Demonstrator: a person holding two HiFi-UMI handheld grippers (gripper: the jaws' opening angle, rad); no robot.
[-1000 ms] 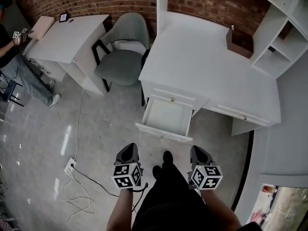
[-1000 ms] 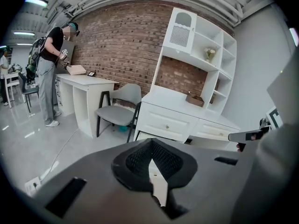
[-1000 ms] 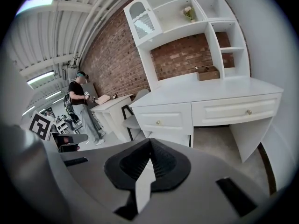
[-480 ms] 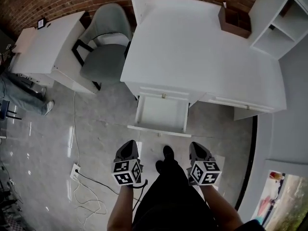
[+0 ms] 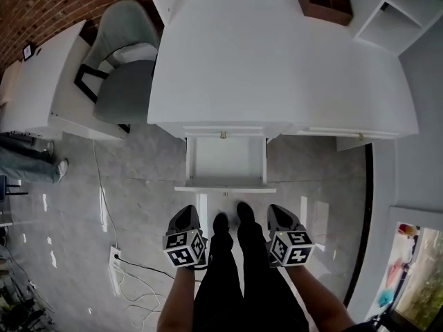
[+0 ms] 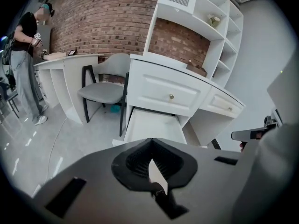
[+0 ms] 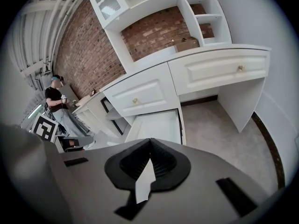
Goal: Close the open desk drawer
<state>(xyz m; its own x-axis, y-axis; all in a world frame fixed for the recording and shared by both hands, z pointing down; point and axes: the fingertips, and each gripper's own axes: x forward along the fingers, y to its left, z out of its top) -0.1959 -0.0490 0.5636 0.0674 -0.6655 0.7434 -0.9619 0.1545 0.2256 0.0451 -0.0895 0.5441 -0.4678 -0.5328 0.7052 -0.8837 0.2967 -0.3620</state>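
White on white here, and the drawer (image 5: 225, 159) is open, pulled well out of the desk (image 5: 277, 68) with its bare bottom showing and nothing inside that I can see. What's new: a second ago it sat off at an angle, up and to the right; now the person has stepped in and squared up, and the drawer front (image 5: 225, 186) lies straight across, just beyond the shoes (image 5: 232, 221). The drawer itself hasn't budged; only the approach has moved. Left gripper (image 5: 185, 213) and right gripper (image 5: 277, 211) stay low, either side of the legs, apart from the front panel and touching nothing. Along the left gripper (image 6: 152, 141) the pads meet at the tips with nothing between them, and it's the same on the right gripper (image 7: 150, 141): pinched together, empty. Both views look down at the open drawer under the knobbed one above. So the line-up looks done and the push hasn't begun. Closed tips should do for nudging that panel; the grey chair (image 5: 121, 81) stands clear to the left.
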